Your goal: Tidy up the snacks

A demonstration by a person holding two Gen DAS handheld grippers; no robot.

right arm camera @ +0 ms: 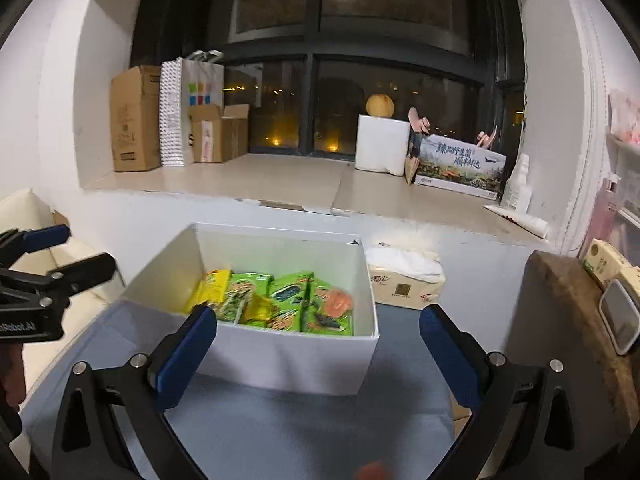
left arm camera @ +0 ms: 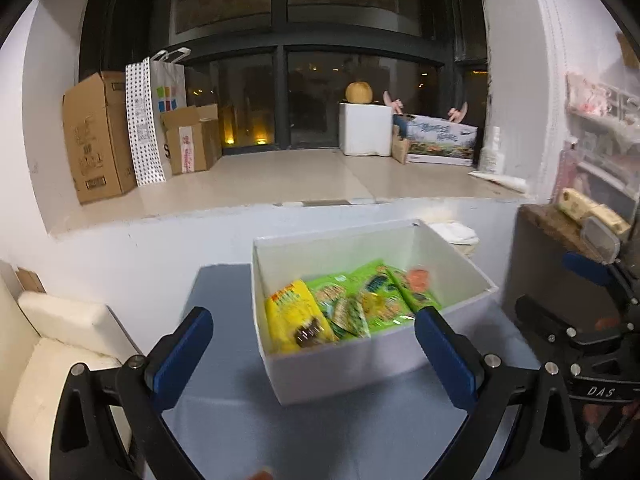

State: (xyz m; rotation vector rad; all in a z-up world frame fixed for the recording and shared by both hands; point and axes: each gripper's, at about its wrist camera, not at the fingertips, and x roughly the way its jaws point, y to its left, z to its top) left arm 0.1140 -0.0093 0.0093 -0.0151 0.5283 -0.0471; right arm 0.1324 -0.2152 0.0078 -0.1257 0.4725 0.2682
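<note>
Green and yellow snacks (right arm camera: 276,304) lie in the white box (left arm camera: 340,368) on our blue tabletop (right arm camera: 304,432). We hold the left gripper (left arm camera: 314,354) and right gripper (right arm camera: 318,354) spread apart, both empty, before the box.

Left hand-held gripper (left arm camera: 314,354) level, blue-padded fingers (left arm camera: 182,354) spread wide with nothing between them; right hand-held gripper (right arm camera: 318,354) likewise spread wide and empty, the two held side by side, each visible at the edge of the other's view.
</note>
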